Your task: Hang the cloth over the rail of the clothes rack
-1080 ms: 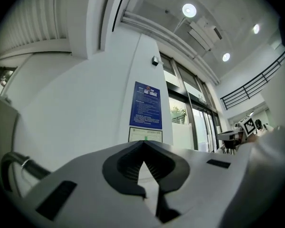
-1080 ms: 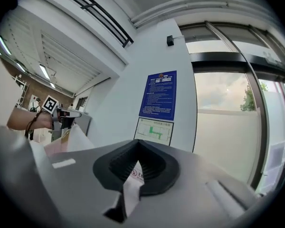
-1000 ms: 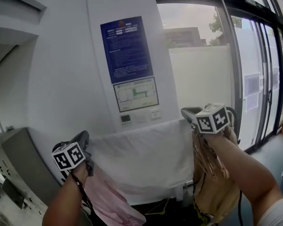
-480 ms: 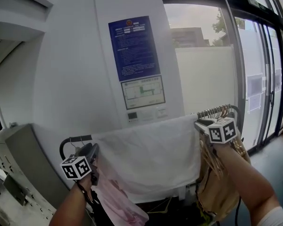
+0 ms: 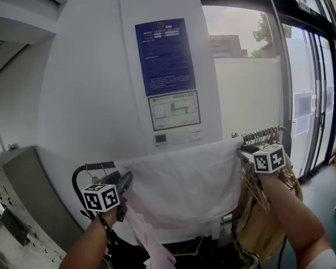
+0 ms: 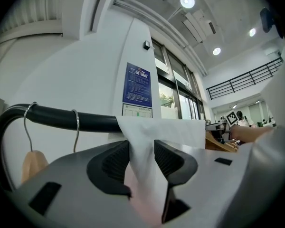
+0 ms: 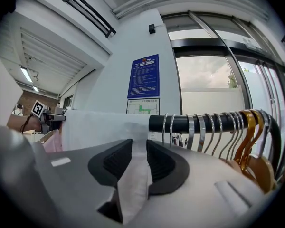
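Observation:
A white cloth [image 5: 185, 184] hangs spread over the black rail [image 5: 81, 171] of the clothes rack, its top edge running along the rail. My left gripper [image 5: 125, 179] is at the cloth's left end, just below the rail [image 6: 61, 118]. Its jaws are opening, and the cloth [image 6: 156, 127] lies loose between them. My right gripper [image 5: 242, 152] is at the cloth's right top corner. In the right gripper view its pads [image 7: 159, 163] press a fold of the cloth [image 7: 104, 127] in front of the rail [image 7: 190, 123].
Several metal hanger hooks [image 7: 237, 127] crowd the rail to the right of the cloth, with tan clothing [image 5: 263, 217] below them. A pink garment [image 5: 145, 240] hangs under the left end, beside a wooden hanger [image 6: 33, 163]. A white wall with a blue notice [image 5: 165, 58] stands behind. Glass doors [image 5: 313, 94] are at the right.
Both grippers have come down with the cloth, and its top edge now rests along the rail. The rail's left bend and the hanger hooks have come into view.

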`<state>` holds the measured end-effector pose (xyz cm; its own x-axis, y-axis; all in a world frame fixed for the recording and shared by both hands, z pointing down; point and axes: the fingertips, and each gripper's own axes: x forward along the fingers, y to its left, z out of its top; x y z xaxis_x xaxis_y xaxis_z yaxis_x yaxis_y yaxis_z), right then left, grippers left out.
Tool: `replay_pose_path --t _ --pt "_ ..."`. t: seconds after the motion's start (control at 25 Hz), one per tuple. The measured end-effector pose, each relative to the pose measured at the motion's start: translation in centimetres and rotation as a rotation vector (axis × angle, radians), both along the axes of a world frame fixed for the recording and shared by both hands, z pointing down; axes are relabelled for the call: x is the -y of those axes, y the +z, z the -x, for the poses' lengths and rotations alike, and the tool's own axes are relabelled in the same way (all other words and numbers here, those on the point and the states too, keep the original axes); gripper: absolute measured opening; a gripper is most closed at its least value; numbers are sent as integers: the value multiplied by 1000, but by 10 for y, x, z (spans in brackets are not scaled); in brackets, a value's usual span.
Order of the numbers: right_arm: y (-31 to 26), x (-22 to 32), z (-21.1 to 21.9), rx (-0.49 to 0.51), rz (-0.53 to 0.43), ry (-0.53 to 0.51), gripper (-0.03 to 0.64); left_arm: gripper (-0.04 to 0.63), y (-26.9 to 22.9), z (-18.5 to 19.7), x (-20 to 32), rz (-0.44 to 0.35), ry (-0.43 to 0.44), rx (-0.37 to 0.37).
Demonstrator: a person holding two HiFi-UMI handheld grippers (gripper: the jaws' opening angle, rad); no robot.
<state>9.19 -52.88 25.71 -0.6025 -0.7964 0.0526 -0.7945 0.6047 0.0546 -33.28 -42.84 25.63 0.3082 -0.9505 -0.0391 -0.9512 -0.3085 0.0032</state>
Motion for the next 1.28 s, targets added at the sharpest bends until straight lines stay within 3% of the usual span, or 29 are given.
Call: replay_pose_path --t 0.2,0.6,0.64,0.76,0.8,1.28 --pt "-1 2 6 4 13 -11 94 149 2 -3 13 45 -11 3" --pt "-10 1 14 11 3 -37 70 149 -8 -19 20 32 62 -22" --pt "-9 1 14 12 6 -37 65 144 -8 -18 20 35 55 -13" --pt "-8 -2 12 12 11 -32 26 32 -10 -18 14 26 36 12" --pt "-9 -3 11 9 10 -28 14 21 -10 -18 12 24 33 15" --pt "-26 -22 5 -46 -11 -9 6 18 -43 -3 -20 15 60 -67"
